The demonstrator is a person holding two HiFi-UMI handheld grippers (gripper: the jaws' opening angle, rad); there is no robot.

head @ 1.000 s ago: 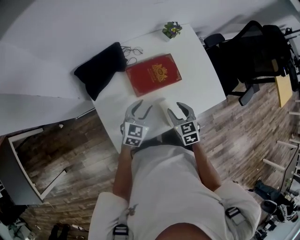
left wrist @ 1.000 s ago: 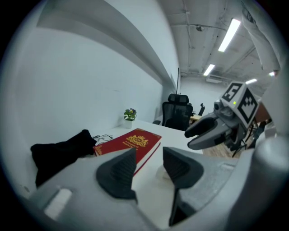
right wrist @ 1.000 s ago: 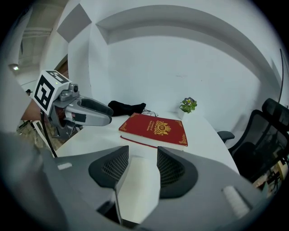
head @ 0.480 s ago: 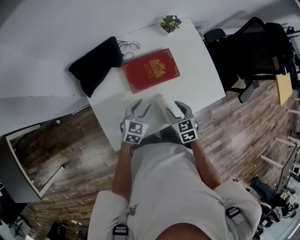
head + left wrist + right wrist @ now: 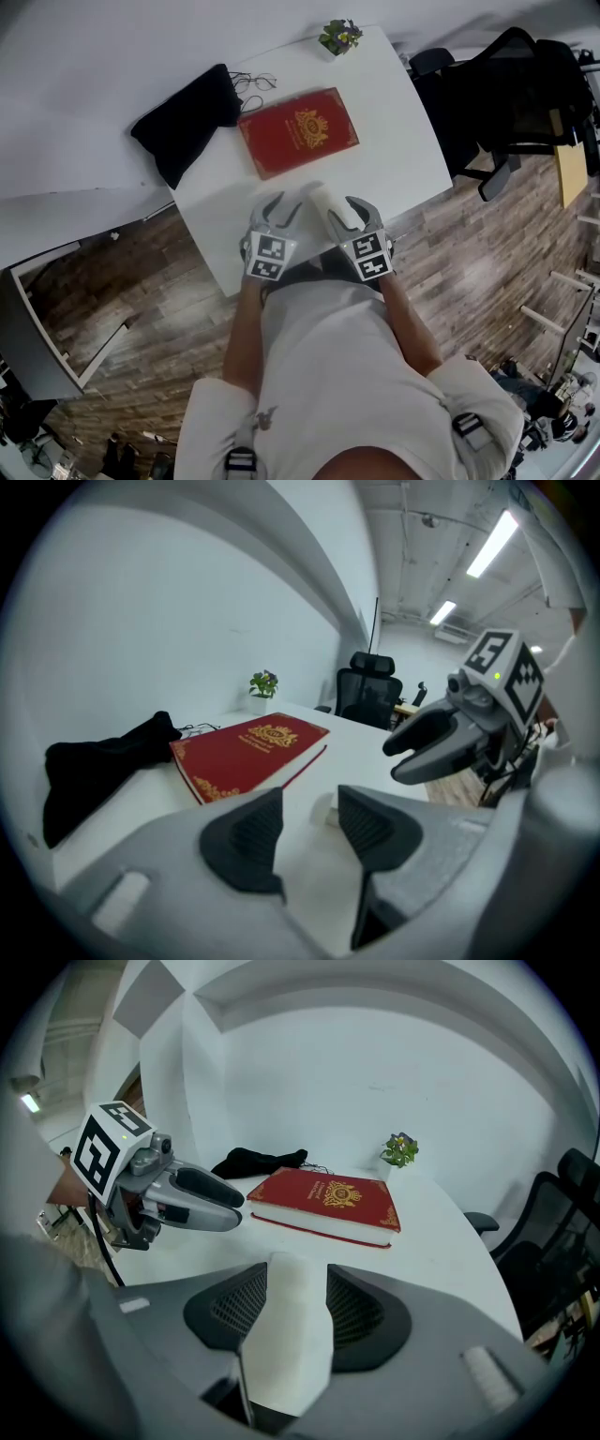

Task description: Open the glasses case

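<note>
The white table (image 5: 394, 141) is carrying a black cloth (image 5: 183, 131) at ten o'clock and a red book (image 5: 297, 132) at its centre. The right gripper (image 5: 295, 1279) is clamping its jaws on the white glasses case (image 5: 286, 1354) near the table's six o'clock edge. At the case's nine o'clock, the left gripper (image 5: 309, 803) is holding its jaws apart and empty.

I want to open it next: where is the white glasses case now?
In the right gripper view, the glasses case is clamped in the right gripper, on the near side of the red book.
</note>
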